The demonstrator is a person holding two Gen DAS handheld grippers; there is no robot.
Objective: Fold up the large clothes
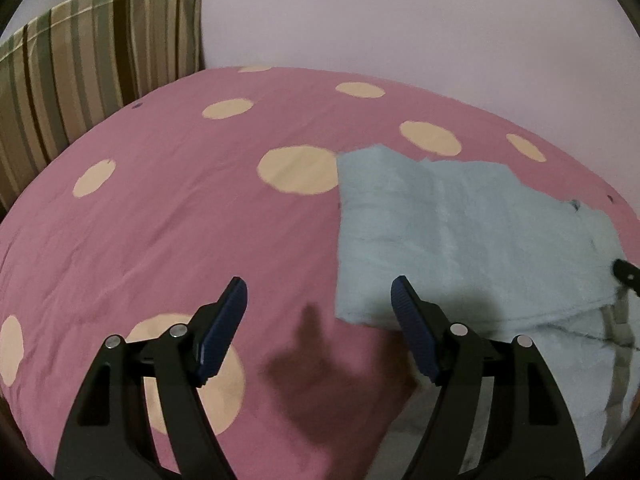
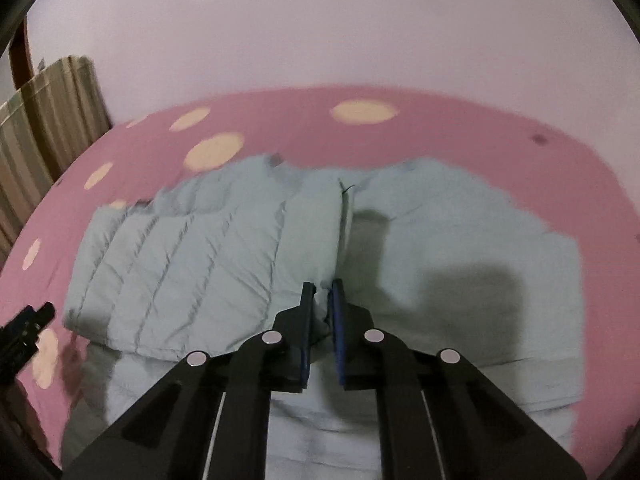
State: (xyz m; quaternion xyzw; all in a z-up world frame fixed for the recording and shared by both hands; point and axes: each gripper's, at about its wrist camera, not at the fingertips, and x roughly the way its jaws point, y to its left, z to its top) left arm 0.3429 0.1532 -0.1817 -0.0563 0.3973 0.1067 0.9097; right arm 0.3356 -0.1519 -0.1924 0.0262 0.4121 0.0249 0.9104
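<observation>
A pale blue quilted jacket (image 2: 208,256) lies spread on a pink bed cover with cream dots (image 2: 460,136). My right gripper (image 2: 322,292) is shut on a pinch of the jacket's fabric near its middle front edge. In the left wrist view the jacket (image 1: 460,232) fills the right side. My left gripper (image 1: 320,292) stands open above the pink cover (image 1: 180,208), just left of the jacket's edge, with nothing between its fingers. The left gripper's tip (image 2: 32,320) shows at the left edge of the right wrist view.
A striped green and brown cushion (image 1: 92,52) stands at the far left of the bed against a plain pale wall (image 1: 400,12). Part of the right gripper (image 1: 626,270) shows at the right edge of the left wrist view.
</observation>
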